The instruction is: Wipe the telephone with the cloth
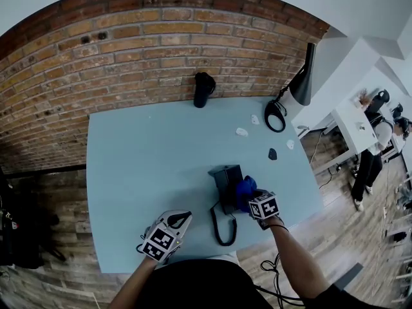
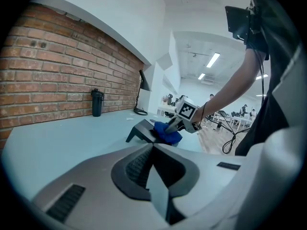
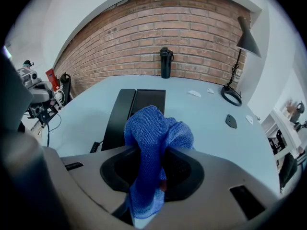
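Note:
A black telephone [image 1: 226, 180] sits near the front right of the light blue table [image 1: 148, 159]; its coiled cord [image 1: 222, 227] loops toward the front edge. My right gripper [image 1: 253, 197] is shut on a blue cloth [image 1: 244, 190], which presses against the phone's right side. In the right gripper view the cloth [image 3: 153, 128] bunches out between the jaws of the right gripper [image 3: 156, 152], just before the telephone [image 3: 141, 104]. My left gripper [image 1: 182, 216] hovers at the front edge, left of the phone, shut and empty. From the left gripper [image 2: 153, 147] the telephone [image 2: 143, 131] and cloth [image 2: 168, 134] lie ahead.
A black bottle [image 1: 203, 89] stands at the table's back by the brick wall. A black desk lamp [image 1: 300, 81] with a ring base [image 1: 275, 116] is at the back right. Small white bits [image 1: 241, 132] and a dark piece [image 1: 272, 153] lie right of centre. A person [image 1: 370, 153] stands far right.

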